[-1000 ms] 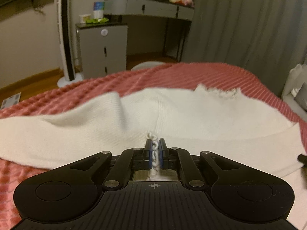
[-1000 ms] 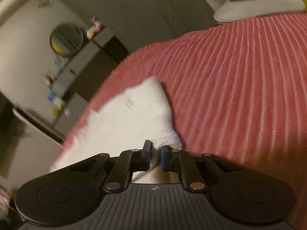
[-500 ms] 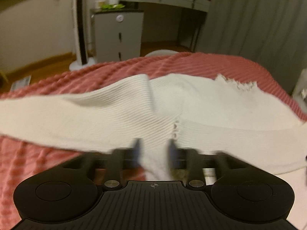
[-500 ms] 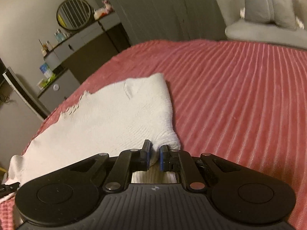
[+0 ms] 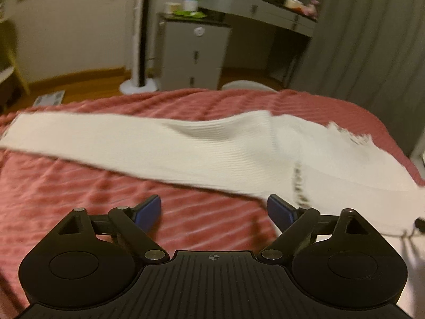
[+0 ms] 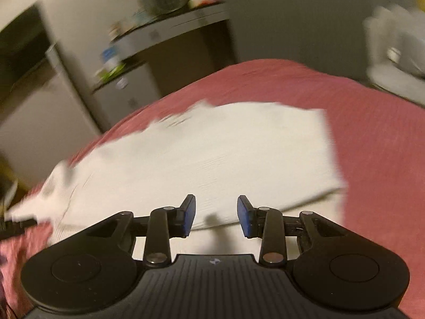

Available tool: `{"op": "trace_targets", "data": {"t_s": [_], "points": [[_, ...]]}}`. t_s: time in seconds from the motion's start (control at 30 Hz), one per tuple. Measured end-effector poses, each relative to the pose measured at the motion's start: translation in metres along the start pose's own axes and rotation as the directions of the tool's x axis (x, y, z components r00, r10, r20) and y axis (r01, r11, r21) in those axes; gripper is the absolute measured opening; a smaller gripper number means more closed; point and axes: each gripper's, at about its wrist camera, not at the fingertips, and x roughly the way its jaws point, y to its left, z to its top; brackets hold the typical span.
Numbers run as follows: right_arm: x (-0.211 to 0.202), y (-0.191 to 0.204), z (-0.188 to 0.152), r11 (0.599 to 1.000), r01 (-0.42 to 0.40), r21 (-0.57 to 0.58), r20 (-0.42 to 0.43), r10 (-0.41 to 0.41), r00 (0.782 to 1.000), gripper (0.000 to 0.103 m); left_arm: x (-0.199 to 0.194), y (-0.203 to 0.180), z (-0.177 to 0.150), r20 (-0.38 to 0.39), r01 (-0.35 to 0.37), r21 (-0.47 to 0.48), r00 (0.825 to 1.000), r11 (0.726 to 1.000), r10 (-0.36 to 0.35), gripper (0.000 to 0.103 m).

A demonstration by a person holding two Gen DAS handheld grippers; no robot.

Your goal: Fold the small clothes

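The white sweater (image 5: 212, 154) lies blurred on the red bedspread (image 5: 79, 199). The left gripper (image 5: 213, 210) gapes wide, having just opened, empty. The right gripper (image 6: 216, 216), just parting, holds nothing; the sweater's near edge is hidden behind it.

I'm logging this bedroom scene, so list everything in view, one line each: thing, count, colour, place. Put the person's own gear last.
sweater: one, cream white knit, spread flat on the bed, one sleeve stretched out to the left
bedspread: one, pinkish red, ribbed, under the sweater
drawer cabinet: one, grey, beyond the foot of the bed
dressing table: one, grey, small items on top, beside the cabinet
tower fan: one, white base, on the floor left of the cabinet
curtain: grey, right wall
left gripper: black, blue pads, jaws just opened wide, nothing between
right gripper: black, blue pads, jaws just opening, sweater released
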Motion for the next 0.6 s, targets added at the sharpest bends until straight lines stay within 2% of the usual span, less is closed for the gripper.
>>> {"op": "trace_targets", "data": {"t_s": [0.17,0.27,0.4,0.5,0.6], "points": [[0.021,0.056,-0.012,0.990,-0.097,-0.098,-0.014,0.097,0.995,0.031,-0.006,0.061,0.009,0.012,-0.077,-0.149,0.997,0.986,0.079,0.096],[0.034,0.075,-0.018,0.986,-0.103,-0.131,-0.025,0.101,0.995,0.031,-0.010,0.102,0.019,0.035,-0.145,-0.230,0.987,0.962,0.157,0.096],[0.049,0.083,-0.031,0.985,-0.079,-0.153,-0.065,0.070,0.995,0.031,-0.011,0.160,0.031,0.051,-0.200,-0.378,0.970,0.904,0.236,0.096],[0.036,0.083,-0.028,0.985,-0.082,-0.154,-0.065,0.072,0.995,0.031,-0.003,0.200,0.032,0.040,-0.152,-0.514,0.979,0.844,0.201,0.096],[0.018,0.076,-0.036,0.985,-0.063,-0.158,-0.063,0.054,0.997,0.031,0.000,0.229,0.030,0.110,-0.077,-0.621,0.977,0.780,0.183,0.095]]}}
